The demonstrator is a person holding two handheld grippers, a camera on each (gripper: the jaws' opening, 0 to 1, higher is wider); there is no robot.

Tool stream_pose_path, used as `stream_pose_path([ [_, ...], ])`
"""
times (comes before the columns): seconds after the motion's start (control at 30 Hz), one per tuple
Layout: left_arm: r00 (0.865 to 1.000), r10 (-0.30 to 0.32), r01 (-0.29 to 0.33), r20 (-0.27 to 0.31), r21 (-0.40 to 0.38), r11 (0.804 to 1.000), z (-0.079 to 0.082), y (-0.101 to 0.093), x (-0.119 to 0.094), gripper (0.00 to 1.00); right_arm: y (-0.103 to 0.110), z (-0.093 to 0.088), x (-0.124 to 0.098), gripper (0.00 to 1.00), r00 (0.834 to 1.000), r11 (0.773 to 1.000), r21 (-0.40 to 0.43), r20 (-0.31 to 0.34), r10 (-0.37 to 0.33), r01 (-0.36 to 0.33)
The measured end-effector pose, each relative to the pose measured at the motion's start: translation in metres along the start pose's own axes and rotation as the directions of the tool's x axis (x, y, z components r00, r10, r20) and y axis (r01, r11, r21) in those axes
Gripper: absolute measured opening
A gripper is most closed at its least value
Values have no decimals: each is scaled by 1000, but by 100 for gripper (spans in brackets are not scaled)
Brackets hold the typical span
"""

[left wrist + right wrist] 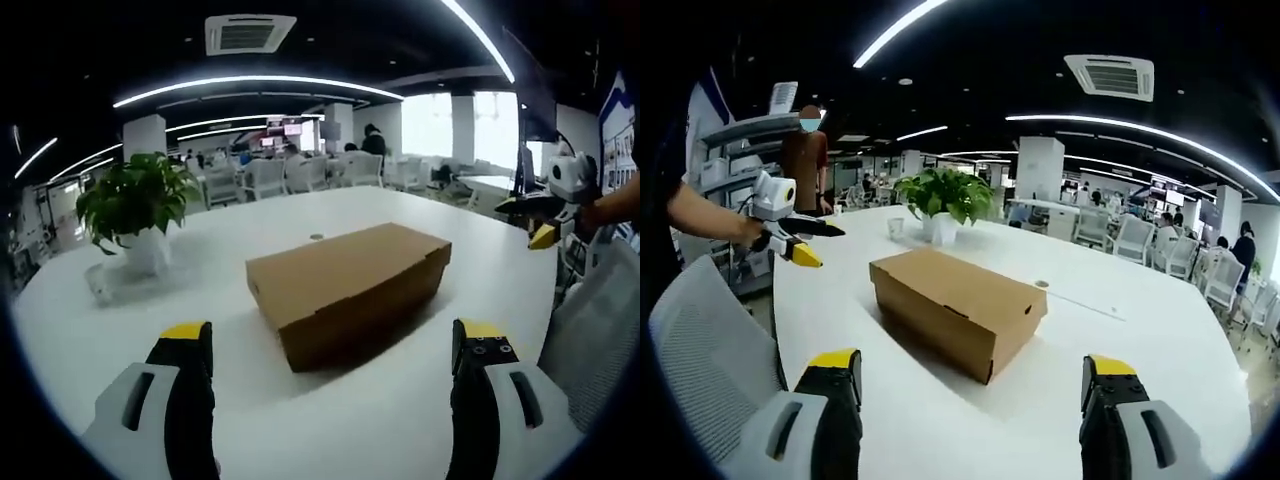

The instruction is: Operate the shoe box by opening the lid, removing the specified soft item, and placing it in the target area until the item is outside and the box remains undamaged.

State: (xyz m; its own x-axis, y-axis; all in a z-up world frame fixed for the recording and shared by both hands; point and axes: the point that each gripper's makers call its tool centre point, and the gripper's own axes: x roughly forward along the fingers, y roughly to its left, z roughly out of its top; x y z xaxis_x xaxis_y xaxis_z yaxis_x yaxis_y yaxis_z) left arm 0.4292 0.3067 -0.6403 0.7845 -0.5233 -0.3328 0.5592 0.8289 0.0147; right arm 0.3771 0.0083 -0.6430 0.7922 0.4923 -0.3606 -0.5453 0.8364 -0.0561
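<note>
A shut brown cardboard shoe box [350,280] lies in the middle of the white table [300,420], lid down. My left gripper [333,338] is open, its yellow-tipped jaws wide apart a short way before the box and touching nothing. In the right gripper view the same box [955,305] lies ahead, with my right gripper [970,368] open and held clear of it. Each gripper shows in the other's view, held by a hand off the table's side: the right gripper [530,220] and the left gripper [820,245]. The soft item is hidden inside the box.
A potted plant [135,200] stands on the table beyond the box, a small cup [896,227] beside it. A grey mesh chair [700,340] stands at the table's edge. A person [805,160] stands by shelves behind. Office chairs [265,178] line the far side.
</note>
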Motion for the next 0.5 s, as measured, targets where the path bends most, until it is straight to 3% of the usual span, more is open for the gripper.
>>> stream_pose_path([
  [0.5,1000,7,-7,-7,14,1000,2,17,17,99,-3,-3,25,89,1000,1000,-21,-14,13,-13],
])
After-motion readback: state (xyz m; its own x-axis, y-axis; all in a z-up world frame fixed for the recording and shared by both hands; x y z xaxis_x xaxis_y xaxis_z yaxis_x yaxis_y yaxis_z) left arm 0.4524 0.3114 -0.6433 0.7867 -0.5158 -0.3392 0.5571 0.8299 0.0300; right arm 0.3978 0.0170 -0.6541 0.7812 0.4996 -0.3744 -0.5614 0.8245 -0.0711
